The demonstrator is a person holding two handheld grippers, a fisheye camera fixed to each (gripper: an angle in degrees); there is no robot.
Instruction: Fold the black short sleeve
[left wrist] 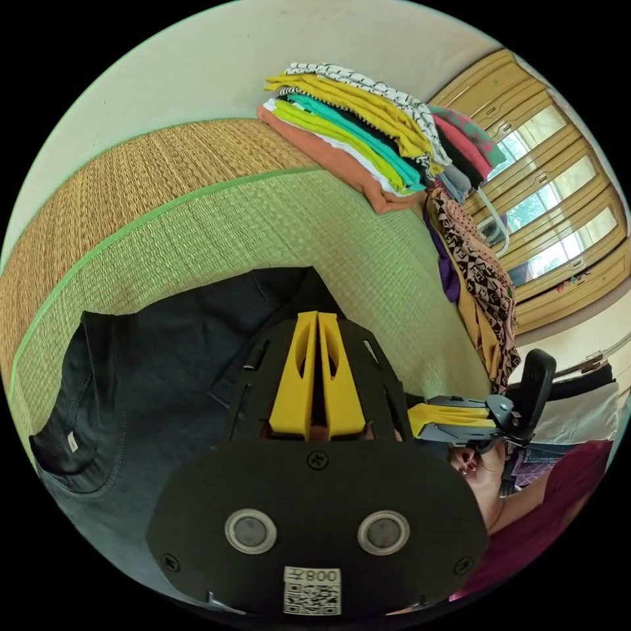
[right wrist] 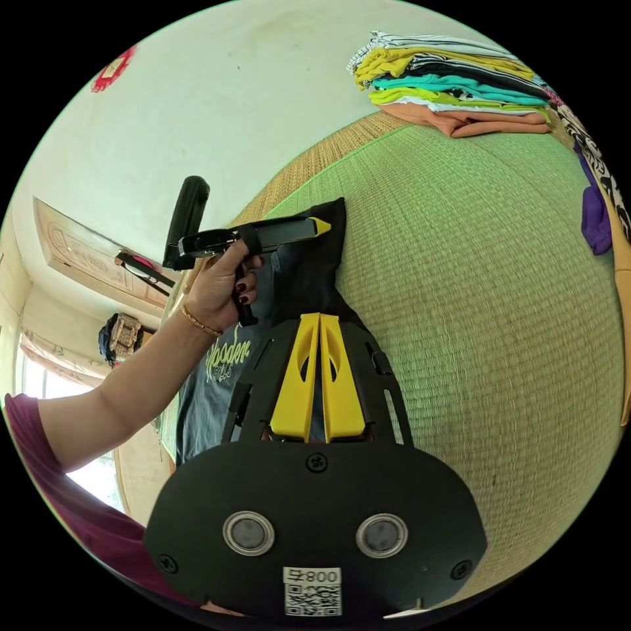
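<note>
- Clearly soft, light, floppy: black cotton short-sleeve tee [left wrist: 151, 368] spread on green woven mat [left wrist: 276, 223], at 9 o'clock in left gripper view.
- Left gripper [left wrist: 319, 322] and right gripper [right wrist: 320, 323]: yellow jaws closed together, apparently pinching tee fabric.
- Best taken at hems or seams, not mid-panel.

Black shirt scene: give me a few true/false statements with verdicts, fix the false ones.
1. The black shirt lies on a green woven mat. True.
2. The left gripper is wide open. False: its yellow fingers are closed together over the shirt.
3. A stack of folded clothes sits at the mat's far end. True.
4. The right gripper is over bare mat. False: it is at the shirt's edge, fingers closed.
5. The shirt's collar is visible. True.
</note>
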